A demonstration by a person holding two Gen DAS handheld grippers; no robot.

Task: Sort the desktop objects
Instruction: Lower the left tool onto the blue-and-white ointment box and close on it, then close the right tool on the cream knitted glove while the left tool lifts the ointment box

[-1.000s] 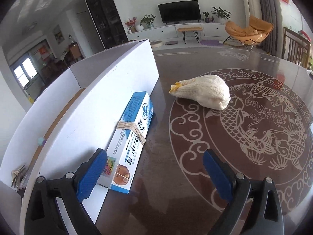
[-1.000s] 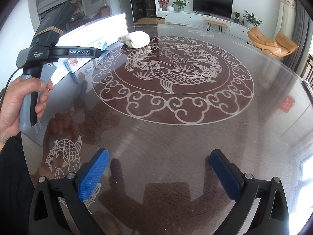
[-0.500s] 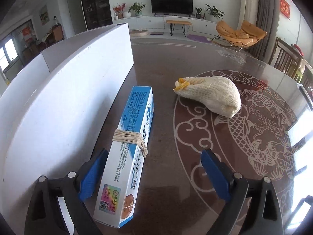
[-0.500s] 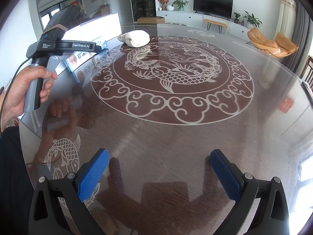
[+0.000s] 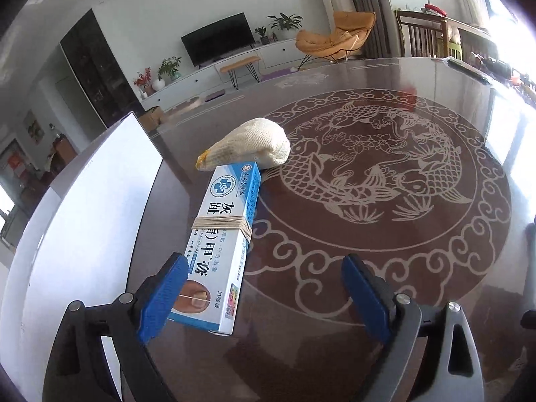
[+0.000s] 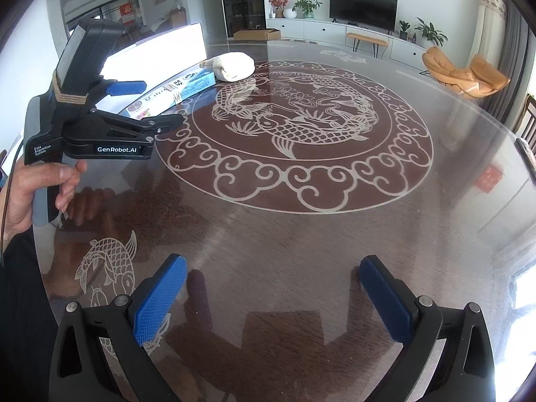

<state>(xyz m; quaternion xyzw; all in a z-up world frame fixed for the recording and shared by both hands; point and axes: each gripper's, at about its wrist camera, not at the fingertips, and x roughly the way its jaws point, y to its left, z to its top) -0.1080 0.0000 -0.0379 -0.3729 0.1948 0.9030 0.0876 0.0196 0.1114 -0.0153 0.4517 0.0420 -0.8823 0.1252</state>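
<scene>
A long blue and white carton with a rubber band around it lies on the table beside a white box. It also shows in the right wrist view. A cream cloth bundle lies just beyond its far end, and shows in the right wrist view. My left gripper is open; the carton's near end sits between its fingers, close to the left pad. My right gripper is open and empty over the near table. It sees the left gripper over the carton.
The round glass table has a fish pattern in its middle. The white box wall stands along the table's left side. Chairs stand past the far right edge.
My left gripper has swung right and moved in along the carton, whose near end now lies between the fingers. The right gripper has stayed still.
</scene>
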